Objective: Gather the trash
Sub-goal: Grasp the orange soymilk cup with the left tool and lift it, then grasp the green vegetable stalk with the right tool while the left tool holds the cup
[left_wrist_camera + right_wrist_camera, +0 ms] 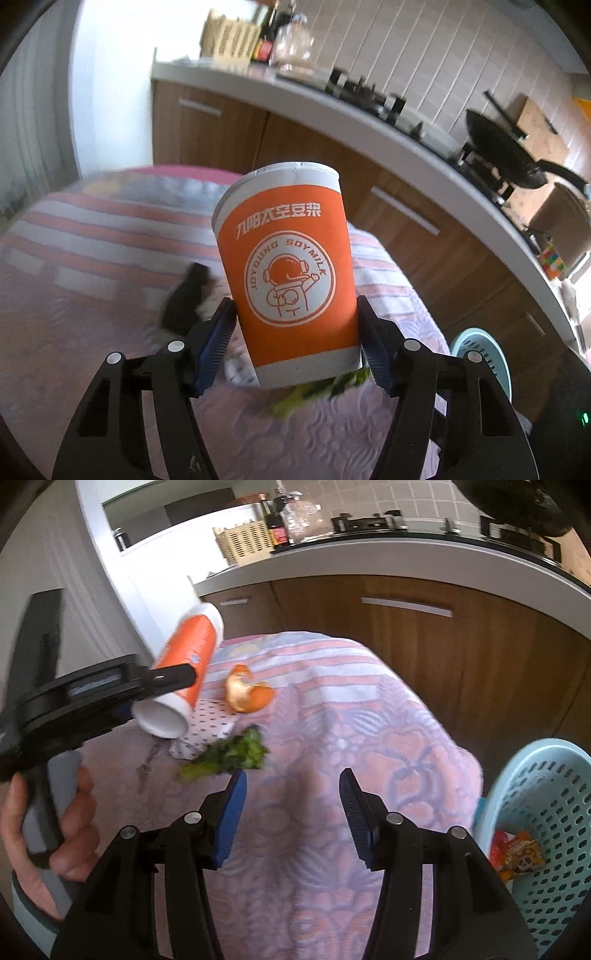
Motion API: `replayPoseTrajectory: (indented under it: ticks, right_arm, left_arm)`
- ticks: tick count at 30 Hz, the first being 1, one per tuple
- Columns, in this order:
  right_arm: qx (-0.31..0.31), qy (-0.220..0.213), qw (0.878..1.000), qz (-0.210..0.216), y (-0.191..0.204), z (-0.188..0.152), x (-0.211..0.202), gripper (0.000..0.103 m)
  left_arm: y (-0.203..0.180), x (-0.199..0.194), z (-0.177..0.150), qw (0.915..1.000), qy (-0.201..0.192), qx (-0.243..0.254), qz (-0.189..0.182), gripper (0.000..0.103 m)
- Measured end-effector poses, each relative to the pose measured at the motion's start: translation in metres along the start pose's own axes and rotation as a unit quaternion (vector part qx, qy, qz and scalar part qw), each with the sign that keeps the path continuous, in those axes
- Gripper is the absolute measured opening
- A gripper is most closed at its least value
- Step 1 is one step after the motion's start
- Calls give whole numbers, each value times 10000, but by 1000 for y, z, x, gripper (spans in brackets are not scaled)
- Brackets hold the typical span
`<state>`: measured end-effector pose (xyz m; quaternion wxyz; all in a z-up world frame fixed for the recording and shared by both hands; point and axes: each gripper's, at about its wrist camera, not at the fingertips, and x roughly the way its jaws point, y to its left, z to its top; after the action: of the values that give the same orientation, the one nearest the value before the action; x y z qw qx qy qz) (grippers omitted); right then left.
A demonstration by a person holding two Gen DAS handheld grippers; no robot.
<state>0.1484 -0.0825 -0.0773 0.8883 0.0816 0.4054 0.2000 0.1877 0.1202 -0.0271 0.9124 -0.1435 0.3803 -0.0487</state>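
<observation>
An orange and white paper cup [288, 266] stands upright between the blue pads of my left gripper [294, 306], which is shut on its lower half. In the right wrist view the same cup [188, 653] hangs tilted above the table, with a black finger [173, 675] of the left gripper across it and a hand [74, 812] on the handle. My right gripper [292, 779] is open over the pink patterned cloth [332, 720], nothing between its pads. On the cloth lie an orange peel [247, 694] and a green vegetable scrap [236, 757].
A light blue perforated basket [543, 812] stands at the table's right edge with snack wrappers [517, 853] inside. A dotted white tissue [207, 723] and keys [146, 766] lie under the cup. Brown cabinets [406, 635] and a counter with a stove run behind.
</observation>
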Motion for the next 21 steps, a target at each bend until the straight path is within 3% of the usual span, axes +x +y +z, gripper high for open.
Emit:
replayPoseTrajectory:
  ticks: [8,15,21]
  right_arm:
    - [-75,332,9989,314,52,-1,26,48]
    - [634,510,9967,-42,68,7,56,48]
    - [872,376,9923,-797,82,11,70,48]
  left_arm:
    - [62,-64,-44,9978,-291,-239,551,63]
    - [96,-78,-74,9946,-355,-454,858,63]
    - [99,-83,-85,9938,-500,-354,929,63]
